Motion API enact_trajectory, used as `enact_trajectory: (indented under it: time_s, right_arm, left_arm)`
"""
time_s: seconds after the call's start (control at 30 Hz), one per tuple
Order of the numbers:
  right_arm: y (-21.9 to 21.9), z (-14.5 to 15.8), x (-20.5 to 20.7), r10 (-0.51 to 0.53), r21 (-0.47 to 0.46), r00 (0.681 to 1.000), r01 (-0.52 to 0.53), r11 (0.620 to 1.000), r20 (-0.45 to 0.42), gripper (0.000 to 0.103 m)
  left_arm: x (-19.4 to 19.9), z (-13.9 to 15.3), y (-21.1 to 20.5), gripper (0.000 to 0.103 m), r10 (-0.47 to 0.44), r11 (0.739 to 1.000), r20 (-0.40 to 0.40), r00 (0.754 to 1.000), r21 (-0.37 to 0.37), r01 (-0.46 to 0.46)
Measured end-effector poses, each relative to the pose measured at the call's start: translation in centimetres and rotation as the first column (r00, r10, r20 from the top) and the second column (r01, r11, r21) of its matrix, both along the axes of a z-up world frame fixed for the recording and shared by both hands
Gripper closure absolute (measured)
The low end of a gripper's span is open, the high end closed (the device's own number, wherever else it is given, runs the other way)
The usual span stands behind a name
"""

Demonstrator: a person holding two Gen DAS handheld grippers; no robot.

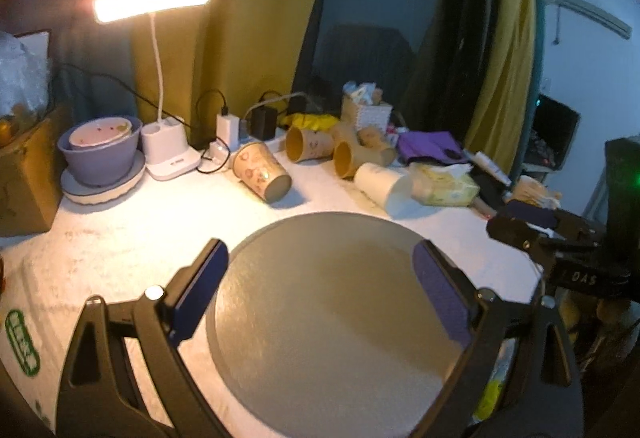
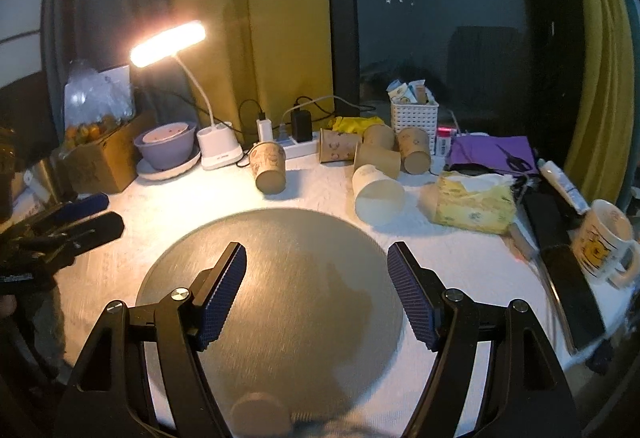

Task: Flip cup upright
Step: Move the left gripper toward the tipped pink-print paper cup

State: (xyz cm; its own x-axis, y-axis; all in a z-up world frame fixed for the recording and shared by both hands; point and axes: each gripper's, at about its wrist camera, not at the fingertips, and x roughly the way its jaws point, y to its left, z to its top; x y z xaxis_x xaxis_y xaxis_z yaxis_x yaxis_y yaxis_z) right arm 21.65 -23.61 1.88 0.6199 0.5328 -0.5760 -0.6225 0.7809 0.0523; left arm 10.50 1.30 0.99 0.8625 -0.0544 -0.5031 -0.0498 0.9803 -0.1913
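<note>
Several paper cups lie on their sides at the back of the white table. A patterned cup (image 1: 262,171) (image 2: 269,165) lies nearest the lamp, a plain white cup (image 1: 383,187) (image 2: 376,193) lies to its right, and brown cups (image 1: 308,144) (image 2: 378,151) lie behind. My left gripper (image 1: 320,262) is open and empty over a round grey mat (image 1: 340,318). My right gripper (image 2: 316,262) is open and empty over the same mat (image 2: 280,278). Each gripper shows at the edge of the other's view, the right one (image 1: 532,226) and the left one (image 2: 86,213).
A lit desk lamp (image 2: 218,149), a purple bowl on a plate (image 2: 166,145), a cardboard box (image 2: 100,157), a power strip with chargers (image 2: 292,141), a white basket (image 2: 414,117), a yellow tissue pack (image 2: 474,205) and a mug (image 2: 606,242) ring the table.
</note>
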Motion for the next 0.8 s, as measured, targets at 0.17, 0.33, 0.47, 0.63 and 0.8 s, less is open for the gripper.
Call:
enact_trajectory:
  time_s: [0.17, 0.33, 0.47, 0.63, 0.8]
  right_arm:
    - [1.2, -0.6, 5.6, -0.003, 0.022, 0.997, 0.004, 1.0, -0.072, 0.027]
    - [2.5, -1.0, 10.4, -0.002, 0.041, 0.995, 0.006, 0.999, -0.101, 0.027]
    - [3.9, -1.2, 13.9, -0.007, 0.032, 0.991, 0.011, 0.999, -0.137, 0.027]
    - [5.8, -1.4, 17.1, -0.011, 0.016, 0.985, 0.014, 1.0, -0.171, 0.027]
    - [7.1, -1.9, 19.0, -0.008, 0.023, 0.979, 0.013, 1.0, -0.204, 0.027]
  left_arm:
    - [6.2, -0.6, 1.6, 0.009, -0.005, 1.0, -0.086, 0.996, -0.027, 0.003]
    - [11.7, -2.0, 3.7, 0.009, 0.028, 0.996, -0.164, 0.986, -0.084, -0.043]
    - [15.8, -3.7, 5.8, 0.009, 0.067, 0.981, -0.255, 0.965, -0.159, -0.11]
    - [18.9, -4.2, 7.1, 0.009, 0.099, 0.976, -0.27, 0.958, -0.161, -0.146]
    - [21.6, -5.0, 8.2, 0.009, 0.103, 0.973, -0.289, 0.952, -0.169, -0.156]
